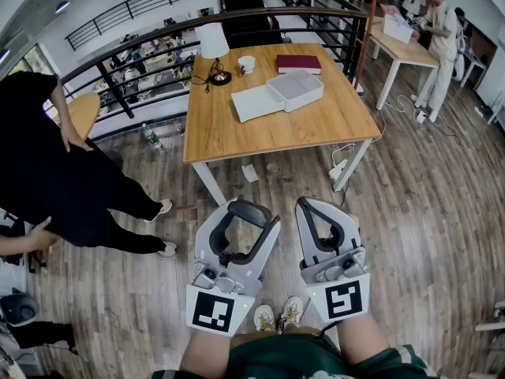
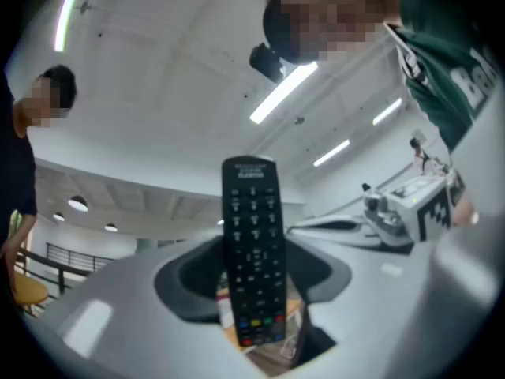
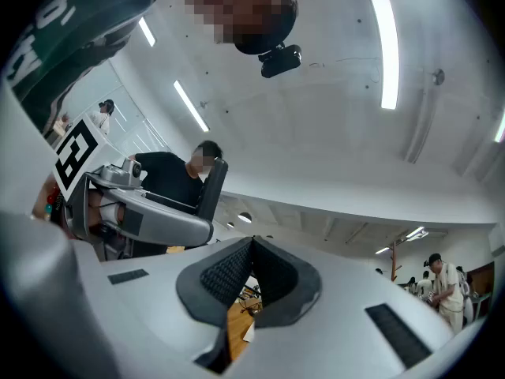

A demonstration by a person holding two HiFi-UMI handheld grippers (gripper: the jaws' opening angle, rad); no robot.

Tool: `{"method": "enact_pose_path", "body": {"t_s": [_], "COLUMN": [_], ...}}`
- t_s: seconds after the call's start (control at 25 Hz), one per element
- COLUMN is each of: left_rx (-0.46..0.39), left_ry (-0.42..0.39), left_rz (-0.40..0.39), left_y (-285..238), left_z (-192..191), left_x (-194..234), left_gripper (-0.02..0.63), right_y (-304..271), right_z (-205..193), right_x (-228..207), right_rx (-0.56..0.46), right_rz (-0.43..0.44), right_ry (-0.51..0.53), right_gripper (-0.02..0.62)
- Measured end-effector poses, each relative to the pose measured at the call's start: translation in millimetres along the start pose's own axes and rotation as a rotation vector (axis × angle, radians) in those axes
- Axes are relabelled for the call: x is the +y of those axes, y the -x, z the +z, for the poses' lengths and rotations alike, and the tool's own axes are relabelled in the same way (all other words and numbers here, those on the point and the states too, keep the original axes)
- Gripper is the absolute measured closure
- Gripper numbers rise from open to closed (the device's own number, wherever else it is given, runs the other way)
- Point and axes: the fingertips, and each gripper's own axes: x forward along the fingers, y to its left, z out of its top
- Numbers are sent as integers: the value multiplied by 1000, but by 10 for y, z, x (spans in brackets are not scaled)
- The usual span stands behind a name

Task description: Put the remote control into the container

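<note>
Short of the wooden table, the left gripper is gripping the upright remote control between wide-set jaws; the right gripper is hovering closed, empty

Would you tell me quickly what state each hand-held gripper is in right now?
Left hand-held gripper: closed on the remote control.
Right hand-held gripper: closed, empty.

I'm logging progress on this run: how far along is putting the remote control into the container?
Done: the remote control is picked up, upright between the left gripper's jaws. In hand: it is held in the air while the person stands on the floor short of the table. Left: reach the open white container on the table and set the remote inside. The right gripper is shut and empty.
</note>
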Motion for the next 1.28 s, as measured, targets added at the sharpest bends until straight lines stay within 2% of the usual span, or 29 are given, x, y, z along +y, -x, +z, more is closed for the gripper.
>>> {"method": "enact_pose_path", "body": {"t_s": [0.64,0.96,1.28], "left_rx": [17,22,23], "left_ry": [-9,-10,-35], "left_rz": [-3,6,50], "left_y": [-70,-251,-394], "left_z": [-46,-78,-72], "left_x": [-44,-145,-224], "left_gripper": [371,371,371], "right_y": [35,85,197], "right_z": [-42,-109,-188], "right_x": [-30,-231,-459], "right_rx": [-11,-14,-25], "right_rz": [19,19,30], "right_ry": [-10,-5,1], "right_gripper": [580,580,580]}}
